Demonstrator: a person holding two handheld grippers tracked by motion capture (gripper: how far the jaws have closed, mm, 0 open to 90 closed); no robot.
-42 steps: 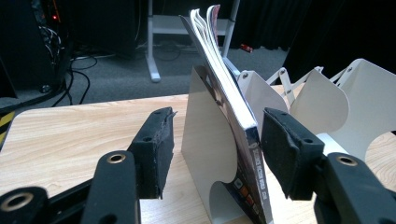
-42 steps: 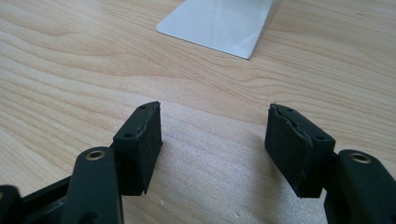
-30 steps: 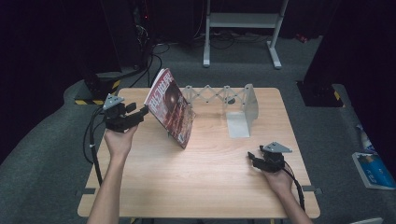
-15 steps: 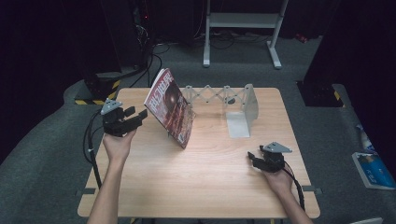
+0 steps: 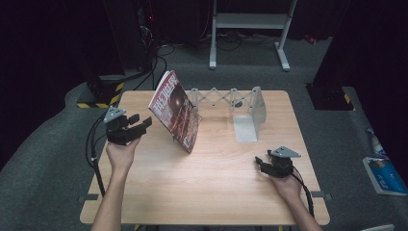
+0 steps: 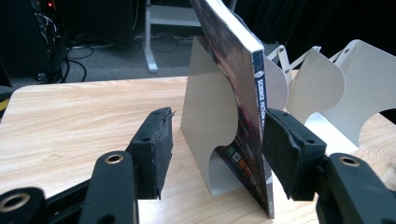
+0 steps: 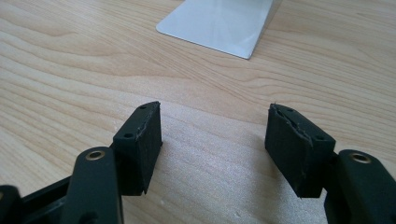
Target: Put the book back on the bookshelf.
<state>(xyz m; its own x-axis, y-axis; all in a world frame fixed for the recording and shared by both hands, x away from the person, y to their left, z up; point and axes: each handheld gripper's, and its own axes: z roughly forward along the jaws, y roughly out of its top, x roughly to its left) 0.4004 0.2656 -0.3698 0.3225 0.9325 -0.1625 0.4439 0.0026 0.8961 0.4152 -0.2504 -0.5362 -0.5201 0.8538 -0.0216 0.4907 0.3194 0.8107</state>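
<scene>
Wooden table (image 5: pixel 211 192) under everything, pale and grained, with dark carpet around it and a white metal frame (image 5: pixel 250 21) standing on the floor beyond the far edge. Across the far half of the tabletop, an expanding white bookend rack (image 5: pixel 240 103), scissor links stretched out and an end plate upright at the right. At the rack's left end, a red-covered magazine (image 5: pixel 175 110), tilted, lower edge down on the wood, leaning back against a divider plate (image 6: pixel 205 116). Just left of the magazine, clear of its cover in the high view, the left gripper (image 5: pixel 139 126), raised off the table in a hand, jaws parted and gripping nothing. Seen along those jaws in the left gripper view (image 6: pixel 215 149): the magazine's spine edge-on, close to the right-hand pad, the divider plate in the gap between the pads, whether pad and spine touch not clear. Well apart at the near right of the table, the right gripper (image 5: pixel 262 163), low over bare wood, jaws spread and empty (image 7: pixel 215 149); beyond them in the right gripper view, the flat foot of the rack's end plate (image 7: pixel 219 23).
</scene>
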